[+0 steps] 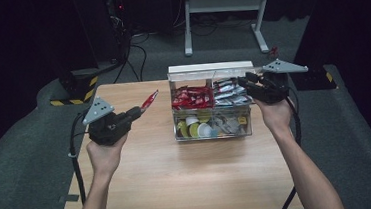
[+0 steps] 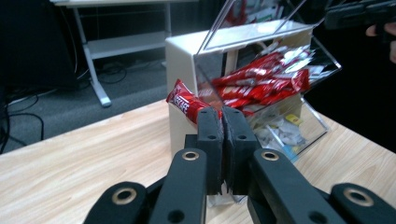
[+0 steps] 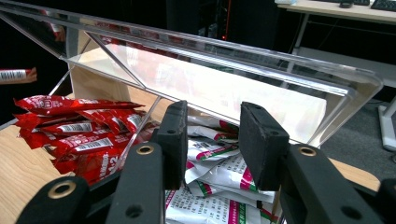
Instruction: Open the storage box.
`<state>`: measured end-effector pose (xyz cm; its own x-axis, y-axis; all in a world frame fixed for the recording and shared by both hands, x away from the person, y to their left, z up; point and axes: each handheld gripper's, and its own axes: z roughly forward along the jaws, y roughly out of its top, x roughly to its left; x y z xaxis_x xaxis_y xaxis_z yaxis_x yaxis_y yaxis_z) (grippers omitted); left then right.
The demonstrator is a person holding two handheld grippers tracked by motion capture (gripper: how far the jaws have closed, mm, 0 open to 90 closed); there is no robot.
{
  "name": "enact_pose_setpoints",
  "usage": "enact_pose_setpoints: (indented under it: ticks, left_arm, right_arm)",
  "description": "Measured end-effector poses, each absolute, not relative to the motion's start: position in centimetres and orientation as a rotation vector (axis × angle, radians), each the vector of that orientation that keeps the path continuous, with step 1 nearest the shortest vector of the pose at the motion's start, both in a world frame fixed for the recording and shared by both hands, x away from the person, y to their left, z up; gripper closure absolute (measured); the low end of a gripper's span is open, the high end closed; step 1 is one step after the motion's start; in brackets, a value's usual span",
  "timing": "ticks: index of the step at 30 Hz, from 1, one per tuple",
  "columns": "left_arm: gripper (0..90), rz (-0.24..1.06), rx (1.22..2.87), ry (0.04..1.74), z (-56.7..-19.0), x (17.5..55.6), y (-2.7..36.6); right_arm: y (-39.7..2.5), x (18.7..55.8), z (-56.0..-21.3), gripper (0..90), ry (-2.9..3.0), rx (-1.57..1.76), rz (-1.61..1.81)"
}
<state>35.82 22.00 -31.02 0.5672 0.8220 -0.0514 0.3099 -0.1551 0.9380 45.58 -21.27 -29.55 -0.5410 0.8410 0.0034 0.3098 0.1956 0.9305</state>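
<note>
Left of the clear box [image 1: 210, 101] on the counter [image 1: 178, 170], the left gripper [image 1: 136, 112] pinched a red packet [image 1: 149, 100], probably just taken out, while the right gripper [image 1: 246, 81] hung spread over white packets [image 1: 230, 91].

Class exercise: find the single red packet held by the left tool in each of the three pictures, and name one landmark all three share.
High view: red packet left of centre, in the left tool.
Left gripper view: centre, above the shut jaws.
Right gripper view: far left edge.
Shared landmark: the clear organiser box.
</note>
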Motion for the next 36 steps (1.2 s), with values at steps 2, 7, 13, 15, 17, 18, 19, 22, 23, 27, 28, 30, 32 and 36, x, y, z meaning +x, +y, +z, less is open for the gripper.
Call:
enact_pose_setpoints:
  ticks: [2,7,13,15,17,18,19,22,23,27,28,30,32,36]
  left_arm:
    - [86.8,0.602,1.727,0.951,-31.3,35.8,22.2]
    - [86.7,0.611,1.730,0.979,-32.2,35.8,22.7]
    - [86.7,0.628,1.741,0.996,-33.1,35.9,23.0]
    - [86.7,0.627,1.745,1.003,-33.4,35.9,23.0]
    - [86.7,0.626,1.750,1.011,-33.8,36.0,23.1]
    - [86.7,0.624,1.751,1.016,-34.0,36.0,23.1]
    - [86.7,0.623,1.750,1.020,-34.2,36.1,23.2]
    - [86.7,0.621,1.748,1.031,-34.8,36.1,23.4]
    - [86.6,0.617,1.747,1.036,-35.0,36.1,23.4]
    - [86.6,0.606,1.757,1.053,-36.0,36.4,23.5]
    - [86.6,0.602,1.755,1.058,-36.2,36.4,23.5]
    - [86.6,0.600,1.754,1.061,-36.6,36.5,23.6]
    - [86.5,0.605,1.757,1.064,-37.0,36.6,23.6]
    - [86.5,0.597,1.763,1.080,-37.9,36.8,23.7]
  right_arm:
    - [-21.3,45.6,-29.5,62.5,1.958,1.070,1.332]
    - [-21.3,45.6,-29.5,62.4,1.957,1.071,1.330]
    - [-21.2,45.6,-29.5,62.2,1.960,1.070,1.322]
    - [-21.2,45.6,-29.5,62.2,1.959,1.070,1.324]
    - [-21.2,45.6,-29.5,62.1,1.959,1.072,1.323]
    - [-21.2,45.5,-29.5,62.1,1.958,1.075,1.325]
    - [-21.2,45.5,-29.5,62.1,1.958,1.076,1.325]
    - [-21.2,45.5,-29.4,62.1,1.963,1.074,1.316]
    - [-21.2,45.5,-29.5,62.1,1.962,1.073,1.318]
    - [-21.2,45.5,-29.5,62.0,1.958,1.076,1.322]
    - [-21.2,45.5,-29.5,62.0,1.957,1.074,1.322]
    - [-21.2,45.5,-29.5,62.0,1.959,1.077,1.320]
    - [-21.2,45.5,-29.5,61.9,1.959,1.074,1.316]
    - [-21.2,45.5,-29.5,61.6,1.957,1.078,1.312]
